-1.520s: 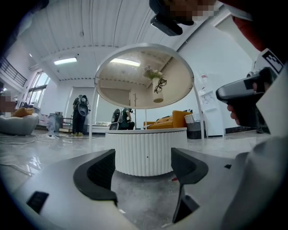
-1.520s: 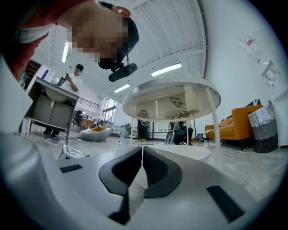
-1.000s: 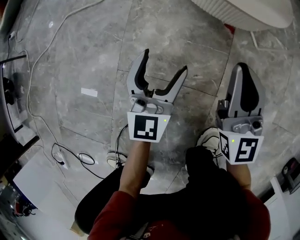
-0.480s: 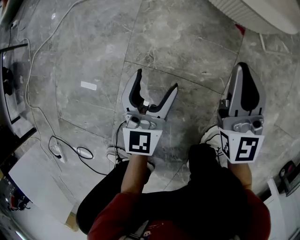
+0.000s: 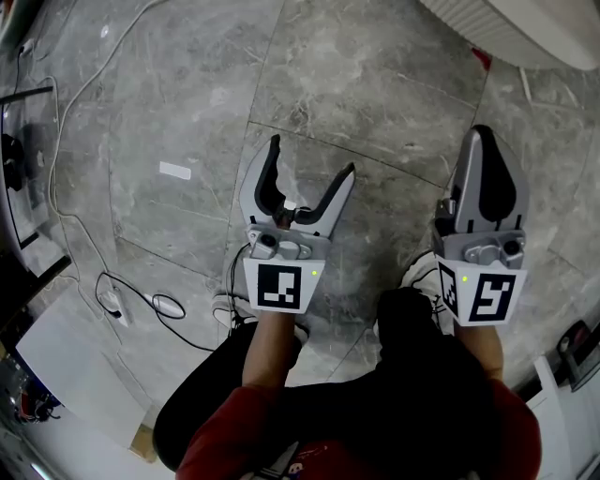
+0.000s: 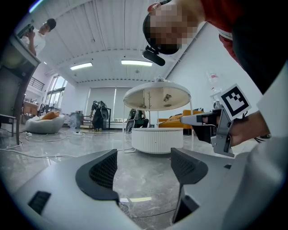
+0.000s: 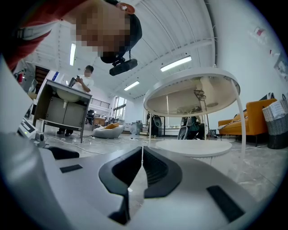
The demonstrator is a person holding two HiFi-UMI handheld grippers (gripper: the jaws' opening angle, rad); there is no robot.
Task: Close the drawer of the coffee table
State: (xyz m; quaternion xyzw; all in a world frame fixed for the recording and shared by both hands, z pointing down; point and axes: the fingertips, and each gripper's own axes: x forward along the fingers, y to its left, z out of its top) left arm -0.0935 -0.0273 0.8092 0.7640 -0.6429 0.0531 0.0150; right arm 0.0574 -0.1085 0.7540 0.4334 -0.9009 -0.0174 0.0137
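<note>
While both grippers hang above the grey marble floor (image 5: 169,94), the coffee table (image 5: 511,28) stands well apart from them. Only its white ribbed edge shows, at the upper right of the head view. The left gripper view shows the table whole: a round top on thin legs over a low ribbed drum (image 6: 156,140). From this distance I cannot tell whether its drawer is in or out. The person's dark trouser legs (image 5: 412,375) fill the lower part of the head view.

The left gripper (image 5: 311,157) has its jaws spread wide, with only bare floor between the black ribbed pads (image 6: 104,170). The right gripper (image 5: 484,136), level with it and off to its side, has its jaws pressed together along one thin seam and grips nothing. Neither gripper touches the table or the floor.

A white cable (image 5: 66,187) snakes across the tiles at the left, near a small white strip (image 5: 174,170).
</note>
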